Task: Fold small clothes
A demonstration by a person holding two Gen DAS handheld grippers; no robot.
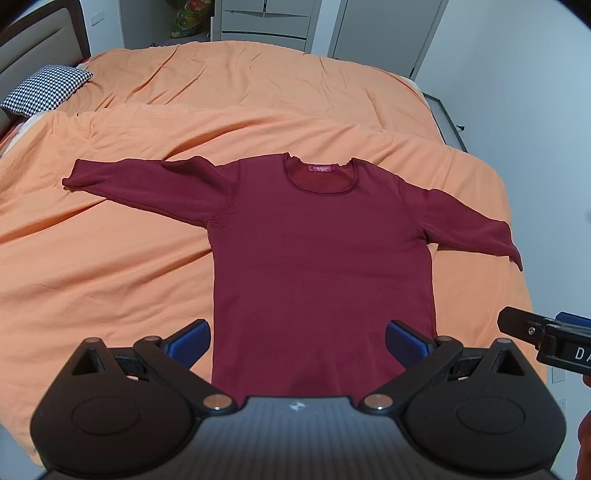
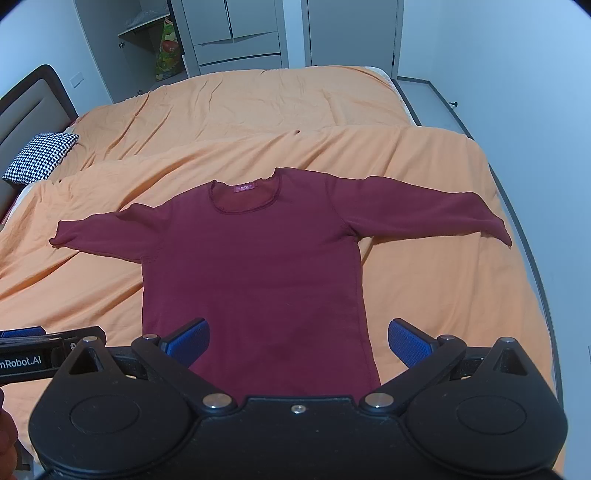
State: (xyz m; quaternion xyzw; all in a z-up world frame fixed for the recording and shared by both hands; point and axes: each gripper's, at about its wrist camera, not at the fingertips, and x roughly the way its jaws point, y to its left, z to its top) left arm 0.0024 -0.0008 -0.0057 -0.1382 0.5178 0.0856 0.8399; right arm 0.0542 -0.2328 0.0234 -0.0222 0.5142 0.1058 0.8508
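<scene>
A dark red long-sleeved shirt (image 1: 317,251) lies flat, front up, on the orange bed cover, sleeves spread to both sides, neckline with a pink label at the far end. It also shows in the right wrist view (image 2: 251,266). My left gripper (image 1: 298,343) is open and empty, raised above the shirt's hem. My right gripper (image 2: 298,343) is open and empty, also above the hem, a little further right. The right gripper's body (image 1: 546,339) shows at the right edge of the left wrist view, and the left gripper's body (image 2: 40,354) at the left edge of the right wrist view.
The orange bed cover (image 1: 110,258) is wrinkled and fills most of both views. A black-and-white houndstooth pillow (image 1: 44,90) lies at the far left by the headboard. Grey wardrobes (image 2: 240,33) stand behind the bed. The bed's right edge (image 2: 524,240) drops to the floor.
</scene>
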